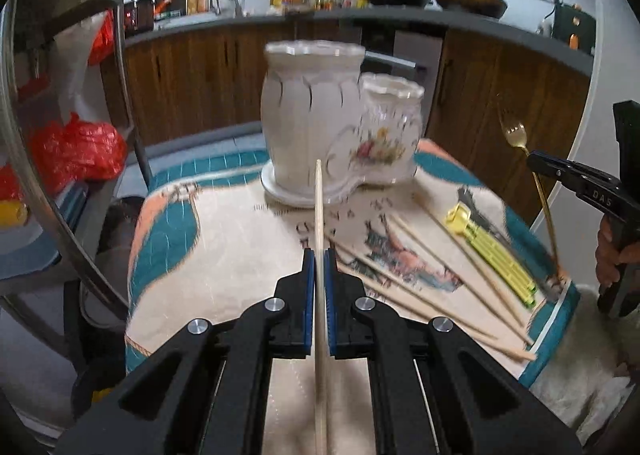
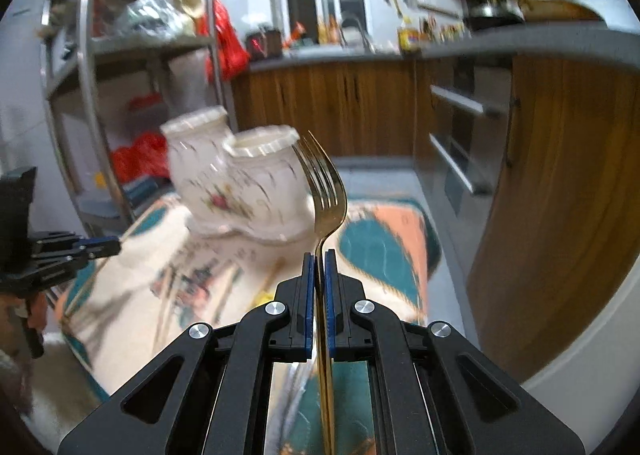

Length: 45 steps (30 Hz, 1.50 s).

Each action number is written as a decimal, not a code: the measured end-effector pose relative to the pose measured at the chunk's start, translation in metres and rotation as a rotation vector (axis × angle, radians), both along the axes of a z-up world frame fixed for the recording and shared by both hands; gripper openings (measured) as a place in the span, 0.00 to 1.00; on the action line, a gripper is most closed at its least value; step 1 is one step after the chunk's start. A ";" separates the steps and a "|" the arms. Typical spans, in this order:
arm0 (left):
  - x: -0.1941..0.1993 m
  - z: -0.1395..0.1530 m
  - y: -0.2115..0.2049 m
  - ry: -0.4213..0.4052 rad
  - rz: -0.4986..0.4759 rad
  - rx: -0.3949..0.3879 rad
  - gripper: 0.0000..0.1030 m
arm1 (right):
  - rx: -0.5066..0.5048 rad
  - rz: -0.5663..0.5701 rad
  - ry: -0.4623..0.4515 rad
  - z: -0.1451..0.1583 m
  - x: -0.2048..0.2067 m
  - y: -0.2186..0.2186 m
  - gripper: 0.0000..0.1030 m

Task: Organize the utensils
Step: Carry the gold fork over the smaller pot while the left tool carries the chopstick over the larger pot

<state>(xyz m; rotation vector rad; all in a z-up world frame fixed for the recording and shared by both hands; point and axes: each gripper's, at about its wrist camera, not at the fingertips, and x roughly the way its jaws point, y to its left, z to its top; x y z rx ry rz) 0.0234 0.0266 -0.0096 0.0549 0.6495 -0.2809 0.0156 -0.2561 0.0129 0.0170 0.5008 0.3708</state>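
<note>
My left gripper (image 1: 319,255) is shut on a wooden chopstick (image 1: 319,207) that points up toward the white ceramic double holder (image 1: 308,123), a tall jar joined to a shorter flowered one (image 1: 390,127). My right gripper (image 2: 319,257) is shut on a gold fork (image 2: 326,191), tines up, in front of the holder (image 2: 240,183). In the left wrist view the right gripper (image 1: 538,159) shows at the right edge with the fork (image 1: 516,135). Several chopsticks (image 1: 420,287) and a yellow utensil (image 1: 492,251) lie on the patterned cloth (image 1: 224,255).
A metal shelf rack (image 1: 80,159) with red bags (image 1: 88,151) stands left of the table. Wooden kitchen cabinets (image 1: 192,79) and a counter with pans run behind. The left gripper (image 2: 100,247) shows at the left of the right wrist view.
</note>
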 end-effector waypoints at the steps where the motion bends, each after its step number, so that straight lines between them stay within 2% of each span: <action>1: 0.000 0.003 0.001 -0.007 -0.004 -0.009 0.05 | -0.002 0.005 -0.021 0.003 -0.005 0.002 0.06; 10: -0.009 0.020 0.006 -0.107 -0.002 -0.061 0.05 | -0.006 0.047 -0.213 0.026 -0.027 0.015 0.06; 13: -0.010 0.028 0.008 -0.150 0.005 -0.081 0.05 | -0.001 0.056 -0.256 0.036 -0.030 0.020 0.06; 18: -0.007 0.059 0.011 -0.268 0.008 -0.129 0.05 | 0.013 0.072 -0.290 0.053 -0.020 0.031 0.06; 21: 0.006 0.082 0.014 -0.344 0.004 -0.186 0.05 | 0.035 0.085 -0.312 0.068 -0.008 0.036 0.05; 27: 0.046 0.125 0.010 -0.444 -0.012 -0.280 0.05 | 0.121 0.086 -0.346 0.096 0.025 0.039 0.05; 32: 0.087 0.148 0.000 -0.508 0.021 -0.309 0.05 | 0.161 0.073 -0.386 0.113 0.051 0.043 0.05; 38: 0.139 0.145 -0.015 -0.513 0.090 -0.276 0.05 | 0.199 0.053 -0.396 0.119 0.083 0.050 0.05; 43: 0.171 0.120 -0.021 -0.475 0.135 -0.233 0.05 | 0.237 0.034 -0.361 0.106 0.104 0.051 0.05; 45: 0.173 0.110 -0.019 -0.459 0.135 -0.240 0.05 | 0.238 0.035 -0.338 0.099 0.110 0.052 0.05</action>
